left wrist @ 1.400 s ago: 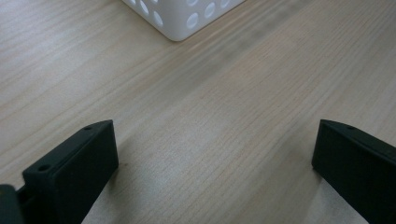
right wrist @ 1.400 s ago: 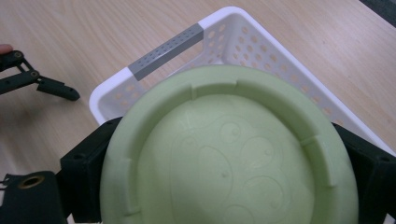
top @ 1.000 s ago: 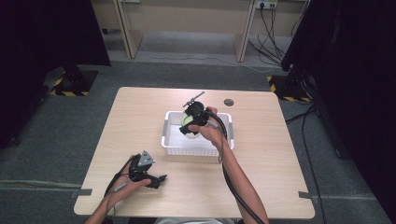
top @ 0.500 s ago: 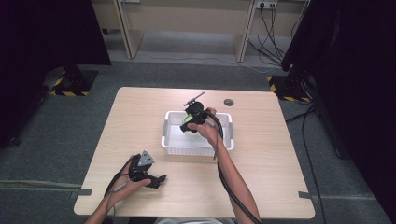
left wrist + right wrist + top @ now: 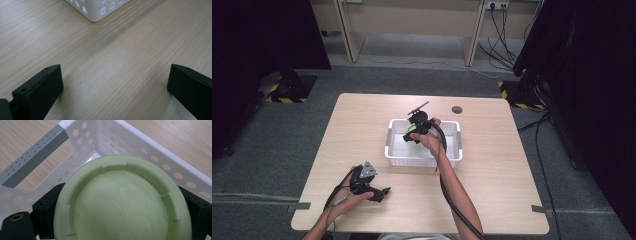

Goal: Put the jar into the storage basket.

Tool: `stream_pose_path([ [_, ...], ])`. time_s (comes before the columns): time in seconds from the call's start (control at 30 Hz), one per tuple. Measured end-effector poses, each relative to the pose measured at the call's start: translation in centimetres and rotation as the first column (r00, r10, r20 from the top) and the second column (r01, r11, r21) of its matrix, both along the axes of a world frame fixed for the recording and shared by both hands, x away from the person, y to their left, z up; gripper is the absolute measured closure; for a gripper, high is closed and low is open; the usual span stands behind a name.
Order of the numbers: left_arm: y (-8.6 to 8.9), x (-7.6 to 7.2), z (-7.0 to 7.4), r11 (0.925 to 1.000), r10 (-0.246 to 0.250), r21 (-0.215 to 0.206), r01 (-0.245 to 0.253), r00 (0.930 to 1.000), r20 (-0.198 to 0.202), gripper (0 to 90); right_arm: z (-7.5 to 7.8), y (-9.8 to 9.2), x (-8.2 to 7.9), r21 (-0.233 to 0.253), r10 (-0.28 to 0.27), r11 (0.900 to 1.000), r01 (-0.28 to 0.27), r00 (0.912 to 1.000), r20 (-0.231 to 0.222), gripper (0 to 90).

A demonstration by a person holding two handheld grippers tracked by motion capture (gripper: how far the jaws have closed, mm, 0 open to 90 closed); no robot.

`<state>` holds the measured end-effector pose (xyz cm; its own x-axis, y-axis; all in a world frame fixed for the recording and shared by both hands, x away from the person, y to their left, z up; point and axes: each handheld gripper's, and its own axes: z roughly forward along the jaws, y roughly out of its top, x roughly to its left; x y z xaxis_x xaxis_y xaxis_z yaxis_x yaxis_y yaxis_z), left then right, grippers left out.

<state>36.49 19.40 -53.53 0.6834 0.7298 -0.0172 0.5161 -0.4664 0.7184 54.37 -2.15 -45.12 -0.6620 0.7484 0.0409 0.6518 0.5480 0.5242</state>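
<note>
Right gripper view: pale green bowl (image 5: 125,200) sat clamped btwn the black jaws, one pressed on each side of rim, underside w/ embossed pattern facing the cam. Just behind it, corner of white perforated basket (image 5: 140,147), grey handle bar at left; bowl was inside the basket walls, low in that corner. Couldn't tell if touching basket floor.

High view: left gripper (image 5: 379,192) rested near front-left of table (image 5: 512,200), well apart from basket (image 5: 454,159), jaws wide apart, nothing btwn them. Right gripper (image 5: 414,131) was over basket's back-left part, green bowl (image 5: 411,129) showing at its tip. Right hand plainly the nearer one; left idle.

Judged: bowl already w/in basket, so next move turned on straight-down drop & release, no sideways shift needed. Basket otherwise looked empty.

Farther off: small dark disc (image 5: 456,109) near table's back edge, apart from everything.
</note>
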Motion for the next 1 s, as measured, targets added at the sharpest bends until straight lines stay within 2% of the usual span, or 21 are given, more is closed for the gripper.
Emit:
stream_pose_path([
  [0.43,0.0,0.0,0.0,1.0,0.0,0.0,0.0,1.0,0.0,0.0,-1.6,0.3,0.7,-0.003,-0.033,0.999,0.033,0.9995,0.002,11.2],
  [0.53,0.0,0.0,0.0,1.0,0.001,0.0,-0.001,1.0,0.0,0.0,-2.1,0.3,0.7,-0.02,-0.033,0.999,0.033,0.9995,0.004,11.1],
  [0.6,0.0,0.0,0.0,1.0,0.001,-0.001,-0.001,1.0,0.0,0.0,-2.3,0.5,0.7,-0.026,-0.027,0.999,0.027,0.9993,0.025,11.0],
  [0.7,0.0,0.0,0.0,1.0,0.0,0.001,0.0,1.0,0.0,0.0,-2.4,0.6,0.5,-0.064,0.003,0.998,-0.001,0.9996,0.028,10.9],
  [0.8,0.0,0.0,0.0,1.0,0.0,0.002,0.0,1.0,0.0,0.0,-2.6,0.3,0.5,-0.034,-0.016,0.999,0.017,0.9997,0.02,10.2],
  [0.9,0.0,0.0,0.0,1.0,0.0,0.002,0.0,1.0,0.0,0.0,-3.0,0.3,0.5,-0.055,-0.006,0.998,0.007,1.0,0.006,9.4],
  [0.93,0.0,0.0,0.0,1.0,-0.001,0.001,0.001,1.0,0.0,0.0,-3.0,0.2,0.5,-0.034,-0.018,0.999,0.018,0.9998,0.012,9.4],
  [1.0,0.0,0.0,0.0,1.0,-0.001,0.001,0.001,1.0,0.0,0.0,-2.9,0.2,0.4,-0.028,-0.014,1.0,0.015,0.9996,0.024,9.1],
])
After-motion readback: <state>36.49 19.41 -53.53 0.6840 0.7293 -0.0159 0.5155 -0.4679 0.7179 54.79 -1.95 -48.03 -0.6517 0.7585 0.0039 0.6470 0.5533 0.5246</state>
